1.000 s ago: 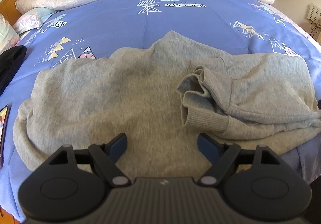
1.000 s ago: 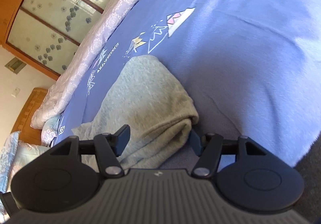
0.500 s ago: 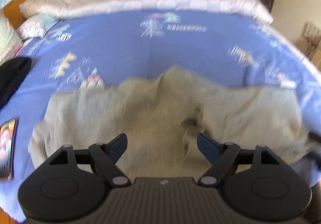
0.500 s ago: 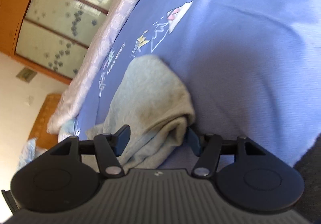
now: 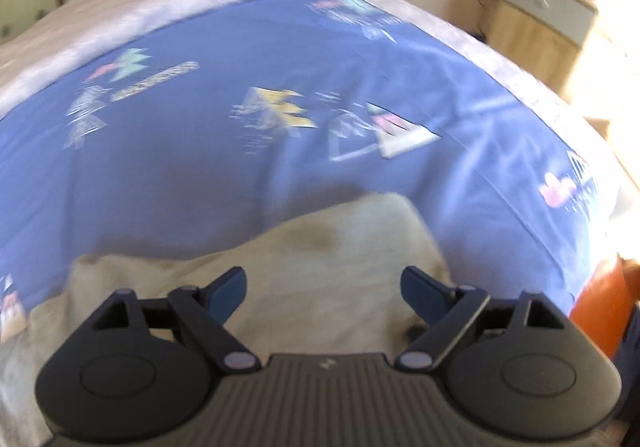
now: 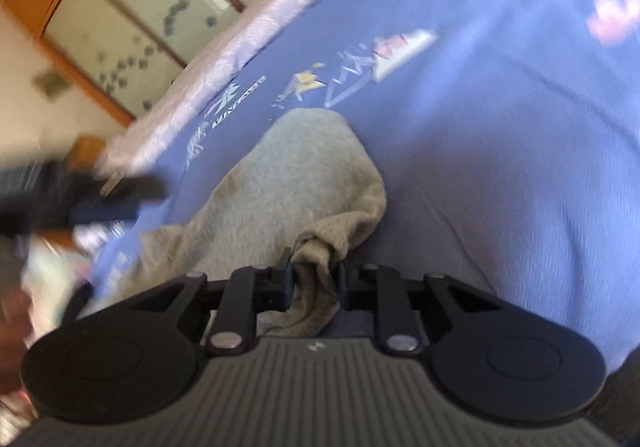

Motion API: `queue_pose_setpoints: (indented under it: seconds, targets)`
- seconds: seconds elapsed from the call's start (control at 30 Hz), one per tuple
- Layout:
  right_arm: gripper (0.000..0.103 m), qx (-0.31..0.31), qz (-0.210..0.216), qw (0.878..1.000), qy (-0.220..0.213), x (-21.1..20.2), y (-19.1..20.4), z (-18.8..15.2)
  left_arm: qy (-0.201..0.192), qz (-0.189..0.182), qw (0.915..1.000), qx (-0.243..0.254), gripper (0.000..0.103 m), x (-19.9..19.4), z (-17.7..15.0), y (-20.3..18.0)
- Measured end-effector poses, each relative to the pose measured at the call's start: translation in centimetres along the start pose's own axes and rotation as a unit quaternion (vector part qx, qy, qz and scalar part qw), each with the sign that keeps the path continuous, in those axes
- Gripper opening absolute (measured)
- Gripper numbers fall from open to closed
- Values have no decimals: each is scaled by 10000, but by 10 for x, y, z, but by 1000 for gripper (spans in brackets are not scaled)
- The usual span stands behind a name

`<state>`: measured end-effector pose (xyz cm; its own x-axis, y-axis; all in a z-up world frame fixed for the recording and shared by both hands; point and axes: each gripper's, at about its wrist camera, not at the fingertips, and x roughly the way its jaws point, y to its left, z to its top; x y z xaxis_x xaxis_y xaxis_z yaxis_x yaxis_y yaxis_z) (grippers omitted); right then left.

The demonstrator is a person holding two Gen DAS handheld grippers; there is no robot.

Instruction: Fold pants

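Note:
The grey pants (image 6: pixel 288 183) lie crumpled on the blue patterned bedspread (image 6: pixel 500 135). My right gripper (image 6: pixel 314 279) is shut on a bunched corner of the pants at their near end. In the left wrist view the pants (image 5: pixel 304 271) fill the lower middle, blurred. My left gripper (image 5: pixel 324 283) is open and empty, just above the grey cloth. The left gripper also shows as a dark blur at the left of the right wrist view (image 6: pixel 100 199).
A folded white quilt (image 5: pixel 180 3) lies along the far side of the bed. A wooden cabinet (image 5: pixel 536 31) stands beyond the bed's right edge. Wood-framed glass doors (image 6: pixel 152 7) rise behind the bed.
My right gripper has shut on the pants' corner. My left gripper has swung right, staying open; its view is now blurred and shows the right part of the bed.

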<state>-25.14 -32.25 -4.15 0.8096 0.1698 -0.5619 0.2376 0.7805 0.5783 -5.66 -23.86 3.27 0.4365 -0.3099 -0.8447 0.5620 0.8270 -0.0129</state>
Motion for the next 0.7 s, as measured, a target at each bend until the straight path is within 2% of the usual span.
queue_pose_setpoints:
  seconds: [0.13, 0.27, 0.33, 0.37, 0.4, 0.43, 0.47, 0.53, 0.6, 0.63, 0.7]
  targets:
    - [20, -880, -335, 9951, -307, -5, 20, -12, 125, -13, 9986, 519, 95, 16, 9, -36]
    - [18, -1487, -296, 9857, -739, -18, 36, -19, 319, 99, 9957, 866, 94, 33, 8, -57]
    - [18, -1717, -202, 9808, -905, -25, 44, -23, 458, 49, 9953, 856, 73, 38, 7, -58]
    - [18, -1851, -144, 9778, -970, -28, 48, -25, 569, -32, 9951, 814, 41, 42, 7, -56]
    - [18, -1999, -77, 9745, -1016, -30, 53, -28, 652, -122, 9950, 747, 25, 44, 6, -54]
    - [18, -2133, -37, 9715, -1035, -32, 56, -30, 638, -131, 9956, 677, 21, 43, 4, -49]
    - [22, -2177, -52, 9705, -1037, -32, 58, -31, 565, -112, 9963, 634, 18, 41, 1, -43]
    - [29, -1948, 27, 9758, -991, -33, 51, -29, 468, -154, 9979, 426, 18, 33, -2, -29]
    - [73, -1713, -14, 9818, -819, -27, 45, -25, 381, -274, 9988, 142, 18, 23, -5, -12]
    - [79, -1616, -43, 9842, -722, -23, 42, -25, 342, -331, 9989, 16, 18, 18, -5, -5]
    - [79, -1442, -32, 9883, -495, -17, 38, -26, 283, -464, 9983, -204, 18, 11, -8, 9]
